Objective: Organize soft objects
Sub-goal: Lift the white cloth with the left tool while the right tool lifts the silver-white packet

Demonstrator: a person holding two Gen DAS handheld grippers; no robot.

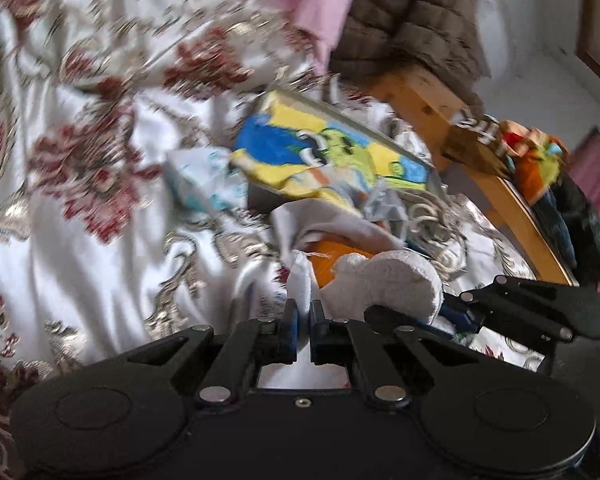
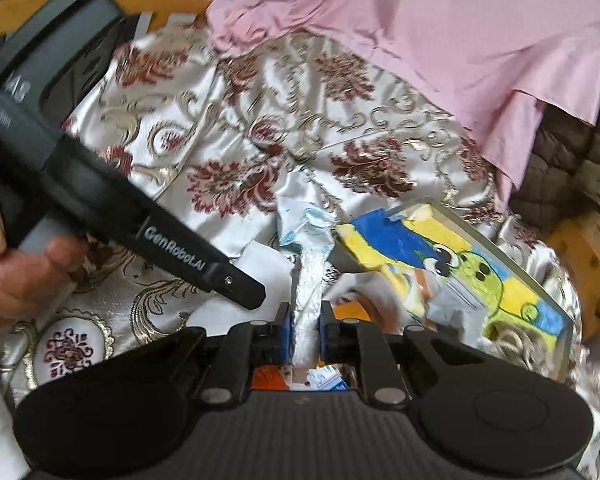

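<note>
A white terry cloth with an orange patch lies bunched on the patterned bedspread. My left gripper is shut on a thin white edge of it that runs up between the pads. In the right wrist view my right gripper is shut on a rolled strip of the same white terry cloth. The left gripper reaches in from the left, tip close beside it. The right gripper shows at the right of the left wrist view. Both pictures are blurred.
A yellow-and-blue cartoon cloth lies in a shallow grey tray. A pale blue-and-white garment sits beside it. A pink sheet, a brown quilted cushion, a wooden frame and colourful clothes lie beyond. A hand holds the left gripper.
</note>
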